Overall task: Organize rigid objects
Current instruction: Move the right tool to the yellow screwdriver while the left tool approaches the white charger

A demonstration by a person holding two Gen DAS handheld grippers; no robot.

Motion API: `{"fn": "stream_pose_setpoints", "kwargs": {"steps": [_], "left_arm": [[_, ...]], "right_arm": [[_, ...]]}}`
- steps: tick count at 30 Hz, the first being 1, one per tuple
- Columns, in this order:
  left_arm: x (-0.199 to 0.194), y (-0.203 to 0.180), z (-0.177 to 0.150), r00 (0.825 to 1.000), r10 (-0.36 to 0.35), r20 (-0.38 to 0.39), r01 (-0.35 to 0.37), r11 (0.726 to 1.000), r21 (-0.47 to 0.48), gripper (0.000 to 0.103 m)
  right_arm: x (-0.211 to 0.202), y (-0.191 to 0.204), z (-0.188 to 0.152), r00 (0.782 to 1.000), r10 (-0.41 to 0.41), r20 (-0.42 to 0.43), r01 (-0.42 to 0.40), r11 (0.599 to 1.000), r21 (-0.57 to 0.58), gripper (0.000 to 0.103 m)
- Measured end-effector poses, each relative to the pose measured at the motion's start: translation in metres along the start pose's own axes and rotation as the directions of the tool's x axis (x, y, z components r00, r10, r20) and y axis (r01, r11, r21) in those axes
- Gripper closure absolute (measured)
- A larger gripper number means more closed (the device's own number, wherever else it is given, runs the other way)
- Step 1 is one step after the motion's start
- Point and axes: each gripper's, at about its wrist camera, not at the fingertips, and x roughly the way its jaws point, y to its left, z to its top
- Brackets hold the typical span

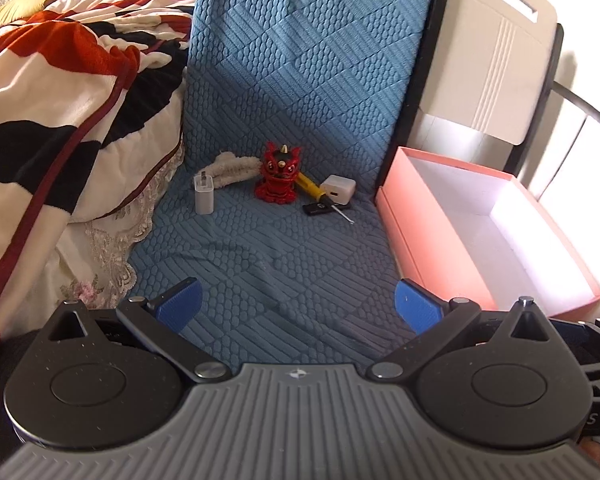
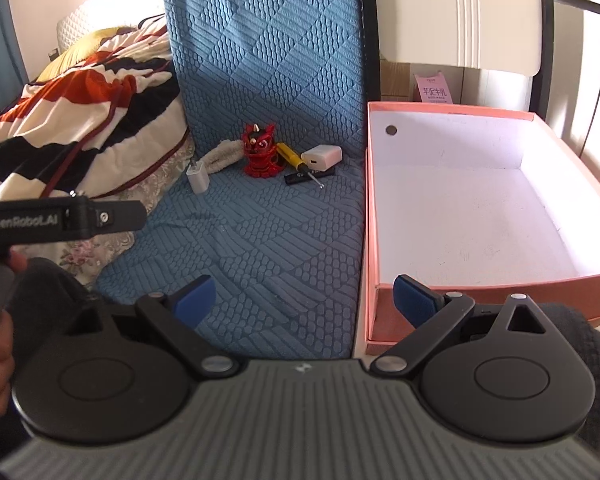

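Across the middle of both views lies a blue quilted mattress cover (image 1: 268,120), which rises at 12 o'clock like a backrest. At 9 o'clock of it is a bed with a red, black and white blanket (image 1: 60,92). At 3 o'clock, just beside the blue cover, stands an open pink shoe box (image 2: 384,312) with a white inside; nothing is visible in it.

Near the fold of the cover the small things are grouped together. A cream fuzzy cloth piece (image 1: 236,168) lies at 10 o'clock of the red lion-dance figurine (image 1: 277,178), which stands upright. A yellow-handled screwdriver (image 2: 290,155) lies at 3 o'clock of the figurine, with its metal tip pointing to 5 o'clock. A white square charger (image 1: 340,189) is touching the screwdriver, and a white plug adapter (image 1: 204,196) stands apart at 8 o'clock of the figurine. A small black flat device (image 1: 319,209) lies under the screwdriver shaft.

The left hand-held gripper (image 1: 298,308) is spread wide and holds nothing. The right hand-held gripper (image 2: 304,300) is spread too, empty, with its right finger in front of the box wall.
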Motion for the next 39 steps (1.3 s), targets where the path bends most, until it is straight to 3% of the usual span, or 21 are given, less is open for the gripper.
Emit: {"fn": "stream_pose_setpoints", "kwargs": {"steps": [4,9,18,19,25,29,32,39], "left_arm": [[0.018,0.013,0.010,1.000,0.023,0.018,-0.023,1.000,-0.009,0.000],[0.048,0.027,0.026,0.999,0.022,0.031,-0.021,0.999,-0.043,0.000],[0.087,0.034,0.039,0.992,0.060,0.108,-0.057,0.998,-0.030,0.000],[0.091,0.034,0.039,0.990,0.067,0.123,-0.065,0.998,-0.025,0.000],[0.119,0.037,0.045,0.986,0.141,0.093,-0.137,0.990,-0.043,0.000],[0.131,0.041,0.046,0.988,0.130,0.080,-0.126,0.991,-0.052,0.000],[0.141,0.044,0.047,0.986,0.149,0.071,-0.145,0.988,-0.053,0.000],[0.159,0.051,0.052,0.994,0.110,0.022,-0.109,0.993,-0.048,0.000]], "right_arm": [[0.012,0.006,0.005,1.000,0.011,0.015,-0.011,1.000,-0.011,0.006],[0.034,0.016,0.016,0.996,-0.034,0.082,0.042,0.995,-0.092,0.006],[0.071,0.019,0.038,0.993,0.030,0.116,-0.017,0.994,-0.110,0.006],[0.075,0.018,0.040,0.993,0.030,0.117,-0.017,0.994,-0.108,0.010],[0.097,0.015,0.056,0.994,0.027,0.111,-0.014,0.994,-0.112,0.027],[0.110,0.012,0.063,0.994,0.015,0.107,-0.001,0.992,-0.126,0.033],[0.116,0.010,0.069,0.993,0.015,0.114,0.000,0.992,-0.129,0.033],[0.133,0.008,0.082,0.991,0.011,0.135,0.004,0.994,-0.106,0.033]]}}
